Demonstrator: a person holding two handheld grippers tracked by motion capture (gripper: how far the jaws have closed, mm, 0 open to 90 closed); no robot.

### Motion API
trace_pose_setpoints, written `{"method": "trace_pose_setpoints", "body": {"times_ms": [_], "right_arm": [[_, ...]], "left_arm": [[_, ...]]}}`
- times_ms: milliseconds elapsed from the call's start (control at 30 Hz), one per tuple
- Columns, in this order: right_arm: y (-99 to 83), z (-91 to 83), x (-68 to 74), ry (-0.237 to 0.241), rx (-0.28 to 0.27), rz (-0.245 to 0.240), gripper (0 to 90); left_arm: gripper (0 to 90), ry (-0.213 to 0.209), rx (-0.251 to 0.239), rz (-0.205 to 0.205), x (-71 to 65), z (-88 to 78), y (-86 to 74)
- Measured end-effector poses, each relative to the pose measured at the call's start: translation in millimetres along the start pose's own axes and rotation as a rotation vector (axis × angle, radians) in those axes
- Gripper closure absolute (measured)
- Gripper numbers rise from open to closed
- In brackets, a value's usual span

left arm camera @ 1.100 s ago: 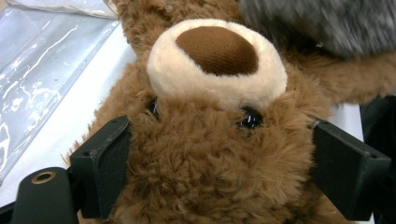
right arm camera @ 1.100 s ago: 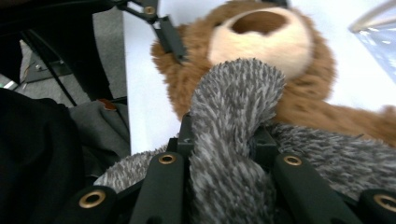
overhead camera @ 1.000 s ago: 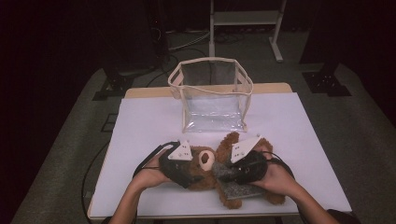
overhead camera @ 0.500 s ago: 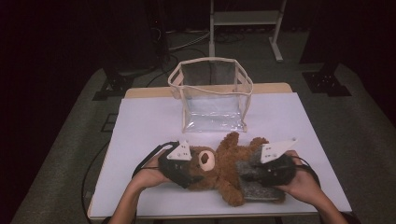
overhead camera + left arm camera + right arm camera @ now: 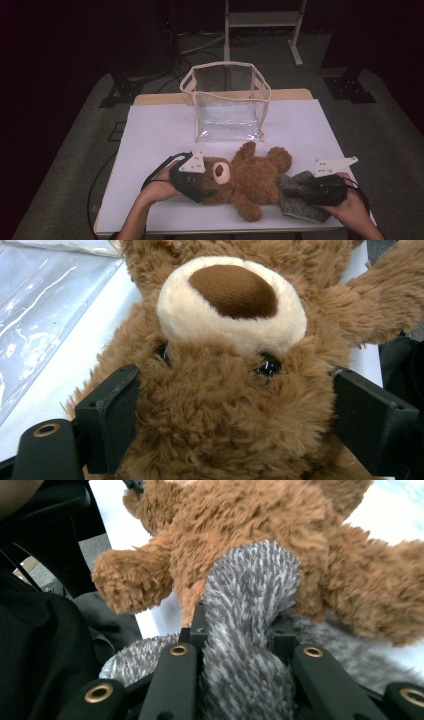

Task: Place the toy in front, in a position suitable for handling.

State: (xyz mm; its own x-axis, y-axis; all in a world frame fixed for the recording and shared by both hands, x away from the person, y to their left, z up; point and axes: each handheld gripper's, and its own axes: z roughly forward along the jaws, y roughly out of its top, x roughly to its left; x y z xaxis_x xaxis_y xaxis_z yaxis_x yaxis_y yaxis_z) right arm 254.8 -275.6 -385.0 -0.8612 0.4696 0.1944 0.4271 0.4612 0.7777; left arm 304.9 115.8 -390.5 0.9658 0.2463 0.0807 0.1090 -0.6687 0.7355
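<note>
A brown plush bear [image 5: 250, 175] lies on its back near the front edge of a table [image 5: 160, 130] covered w/ a smooth white sheet, head toward the left side, legs toward the right. Fur is shaggy and matted; the muzzle is a cream oval w/ a dark brown stitched nose, and two glossy black bead eyes sit below it in the left gripper view.

The left gripper [image 5: 197, 185], black w/ a grey three-cornered plate on top, is clenched on the bear's head — in the left gripper view its two blocky matte-black jaws press into the fur on either side of the face, just beside the eyes.

The right gripper [image 5: 320, 187] is near the front right corner, grasping a grey cloth [image 5: 297, 197] that trails from under the bear's legs. The cloth is fuzzy, flecked grey and white, like knit or fleece; in the right gripper view it bunches into a thick roll squeezed between the narrow jaws, w/ brass-coloured rivets on the jaw arms. One stubby rounded paw sticks out beside it.

A clear plastic bag [image 5: 227, 102] stands upright and open at the back middle of the table — boxy, soft crinkled walls, cream fabric trim along its rim and seams. It is apart from the bear.
</note>
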Motion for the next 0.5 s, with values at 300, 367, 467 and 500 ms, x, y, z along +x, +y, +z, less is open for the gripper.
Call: {"method": "trace_pose_setpoints", "body": {"times_ms": [300, 367, 467, 500], "right_arm": [[41.2, 20.4, -14.7, 0.018, -0.023, -0.051, 72.1], [47.3, 26.9, -17.8, 0.031, -0.033, -0.049, 72.1], [46.8, 33.6, -16.0, 0.043, -0.033, -0.056, 72.1], [45.2, 33.9, -15.0, 0.046, -0.032, -0.052, 72.0]], "left_arm": [[14.0, -0.008, 0.024, 0.027, -3.5, -1.5, 0.3], [14.0, -0.008, 0.025, 0.026, -2.8, -2.1, -0.2], [13.9, -0.012, 0.027, 0.029, -1.5, -3.2, 0.7], [13.9, -0.014, 0.025, 0.030, -1.5, -4.3, 2.0]]}}
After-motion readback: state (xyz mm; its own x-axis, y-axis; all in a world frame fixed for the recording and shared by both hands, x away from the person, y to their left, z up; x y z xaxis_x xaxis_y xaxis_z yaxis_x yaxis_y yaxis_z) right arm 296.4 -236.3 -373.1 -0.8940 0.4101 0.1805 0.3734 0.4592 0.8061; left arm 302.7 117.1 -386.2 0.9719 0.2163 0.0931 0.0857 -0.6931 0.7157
